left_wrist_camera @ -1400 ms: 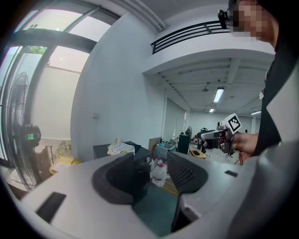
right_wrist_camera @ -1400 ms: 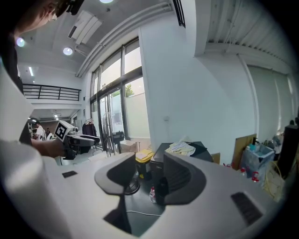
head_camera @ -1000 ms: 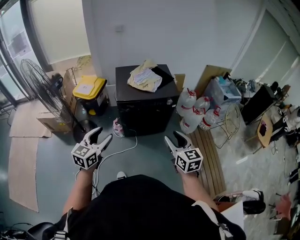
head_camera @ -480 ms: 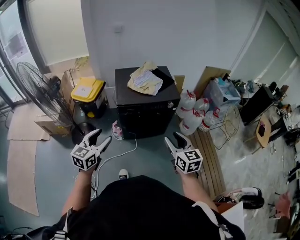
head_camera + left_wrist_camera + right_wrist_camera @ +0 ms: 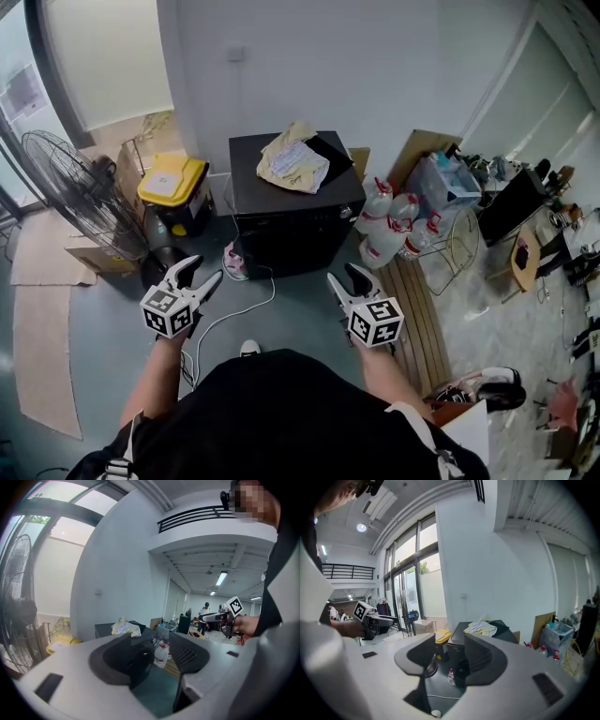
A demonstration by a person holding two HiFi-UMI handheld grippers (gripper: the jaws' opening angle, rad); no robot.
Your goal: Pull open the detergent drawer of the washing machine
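- Washing machine (image 5: 292, 228): black, boxy, low cabinet; upright on the floor, back close to the white wall (image 5: 309, 66), front facing away from it.
- Top: flat, dark, mostly bare on the left; a crumpled yellowish cloth (image 5: 292, 159) lies on the half nearer the wall, right of centre.
- Front: dark, uniform, looks flush; one small pale spot near the upper right corner.
- Detergent drawer: cannot be picked out on the dark front; open or shut not readable.

Cluttered open-plan workshop: bare grey floor (image 5: 94, 347), tall windows (image 5: 417, 573), standing fan (image 5: 75, 192), flattened cardboard (image 5: 42, 337), water jugs (image 5: 389, 230), mezzanine railing (image 5: 197, 517) overhead.
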